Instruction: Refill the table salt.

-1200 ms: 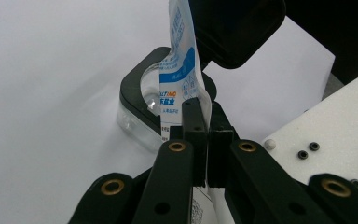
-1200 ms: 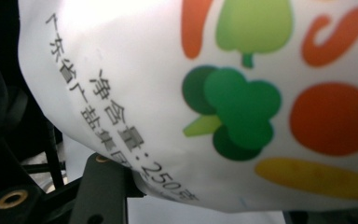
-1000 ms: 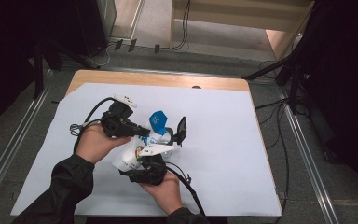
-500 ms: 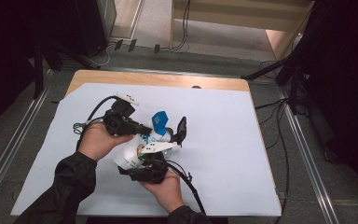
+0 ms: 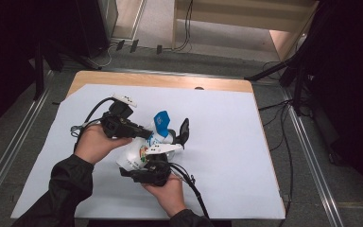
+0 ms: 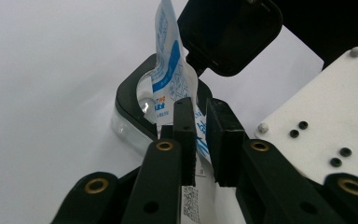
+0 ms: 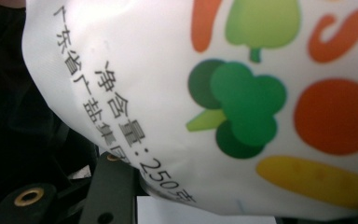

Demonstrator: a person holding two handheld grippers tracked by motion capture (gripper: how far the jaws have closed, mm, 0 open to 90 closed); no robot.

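A blue-and-white sachet (image 5: 160, 120) (image 6: 168, 60) stands upright in the mouth of a clear container (image 6: 130, 98) whose black flip lid (image 5: 184, 130) (image 6: 228, 32) is swung back. My left gripper (image 5: 147, 135) (image 6: 201, 105) has the sachet's lower end between its jaws. The jaws have just been opening, and a narrow gap shows beside the sachet. My right gripper (image 5: 144, 161) is shut on a white bag (image 5: 133, 158) (image 7: 214, 93) printed with vegetables and black lettering. One of its fingers (image 7: 114, 186) shows under the bag.
White paper (image 5: 227, 142) covers the wooden table (image 5: 170, 81). Cables (image 5: 191, 182) trail from both grippers toward the near edge. The right gripper's pale plate (image 6: 326, 121) sits close beside the left jaws. Dark stands and floor cables lie beyond the table.
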